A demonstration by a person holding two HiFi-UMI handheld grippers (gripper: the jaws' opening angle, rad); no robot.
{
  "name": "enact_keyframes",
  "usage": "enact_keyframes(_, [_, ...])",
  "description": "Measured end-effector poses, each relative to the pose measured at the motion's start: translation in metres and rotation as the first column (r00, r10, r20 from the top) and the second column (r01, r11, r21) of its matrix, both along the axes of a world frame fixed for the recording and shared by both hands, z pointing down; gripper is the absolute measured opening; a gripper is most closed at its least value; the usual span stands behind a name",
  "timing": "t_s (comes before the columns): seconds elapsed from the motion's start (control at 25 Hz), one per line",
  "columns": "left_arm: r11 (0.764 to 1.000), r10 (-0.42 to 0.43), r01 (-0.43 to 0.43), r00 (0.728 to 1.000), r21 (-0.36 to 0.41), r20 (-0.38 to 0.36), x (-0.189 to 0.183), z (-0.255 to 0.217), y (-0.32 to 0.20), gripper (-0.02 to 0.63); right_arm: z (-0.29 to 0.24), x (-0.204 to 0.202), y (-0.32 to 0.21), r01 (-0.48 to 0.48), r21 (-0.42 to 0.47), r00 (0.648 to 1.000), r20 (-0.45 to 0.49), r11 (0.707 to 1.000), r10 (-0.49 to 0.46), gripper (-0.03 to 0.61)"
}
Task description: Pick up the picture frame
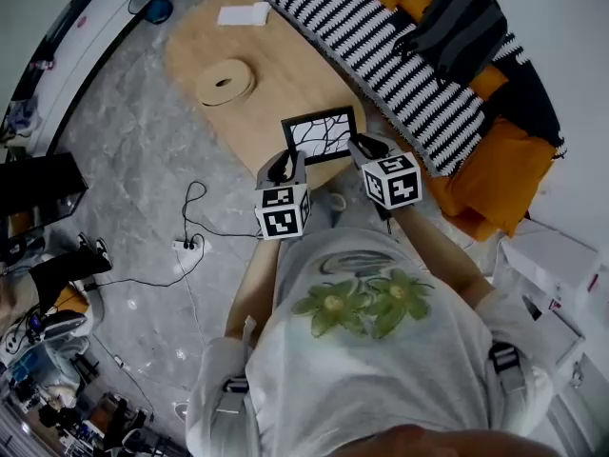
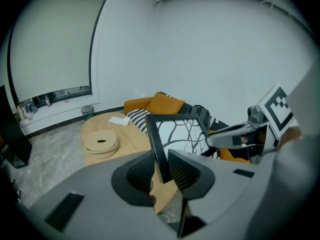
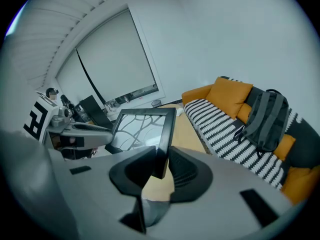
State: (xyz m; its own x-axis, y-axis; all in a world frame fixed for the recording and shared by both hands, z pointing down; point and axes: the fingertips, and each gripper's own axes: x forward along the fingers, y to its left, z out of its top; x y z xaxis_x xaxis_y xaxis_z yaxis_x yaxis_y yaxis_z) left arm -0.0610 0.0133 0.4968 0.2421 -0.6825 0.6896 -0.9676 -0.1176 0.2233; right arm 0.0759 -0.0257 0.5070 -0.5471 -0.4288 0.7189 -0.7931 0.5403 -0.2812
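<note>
Shirt (image 1: 381, 350) with a green flower print fills the bottom of the head view; both forearms reach forward from it. Left gripper (image 1: 284, 165) and right gripper (image 1: 365, 147) each carry a marker cube and meet the frame (image 1: 322, 133) from opposite sides.

Left gripper view: the left gripper (image 2: 161, 165) has its ribbed pads closed on the frame's (image 2: 177, 134) left black edge, and the right gripper's arm shows on the far side. Right gripper view: the right gripper (image 3: 161, 165) has its pads closed on the right edge of the frame (image 3: 142, 129), whose lower corner ends between the pads with wood visible beyond it.

Frame: black border, white picture of dark branching lines, held tilted between the two grippers over the near end of the table (image 1: 285, 74).

Table: oval, light wood, bearing a round disc (image 1: 225, 81) near its middle and a white cloth (image 1: 244, 14) at the far end.

Background: orange sofa (image 1: 504, 165) with a striped blanket (image 1: 381, 36) and a grey backpack (image 1: 461, 17); a cable (image 1: 195, 227) lies on the grey floor (image 1: 143, 150).
</note>
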Motion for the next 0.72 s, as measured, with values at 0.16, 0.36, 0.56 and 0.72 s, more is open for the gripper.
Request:
enact_keyframes(0.16, [1.000,0.007,-0.007,1.000,0.016,-0.010,0.000,-0.012,0.005,0.092,-0.015,0.000,0.005,-0.002,0.025,1.000,0.018,1.000,0.002,0.086])
enact_keyframes(0.36, [0.999,0.017,-0.016,1.000,0.034,-0.021,0.003,-0.023,0.007,0.092,-0.027,0.003,0.006,-0.012,0.041,1.000,0.027,0.999,0.011,0.086])
enact_keyframes(0.56, [0.998,0.029,-0.028,0.999,0.055,-0.024,0.002,-0.032,0.005,0.092,-0.035,0.002,0.005,-0.028,0.053,0.999,0.044,0.998,0.025,0.086])
enact_keyframes(0.72, [0.997,0.035,-0.034,0.999,0.069,-0.023,0.002,-0.036,0.004,0.092,-0.039,0.003,0.004,-0.037,0.062,0.998,0.059,0.997,0.033,0.086])
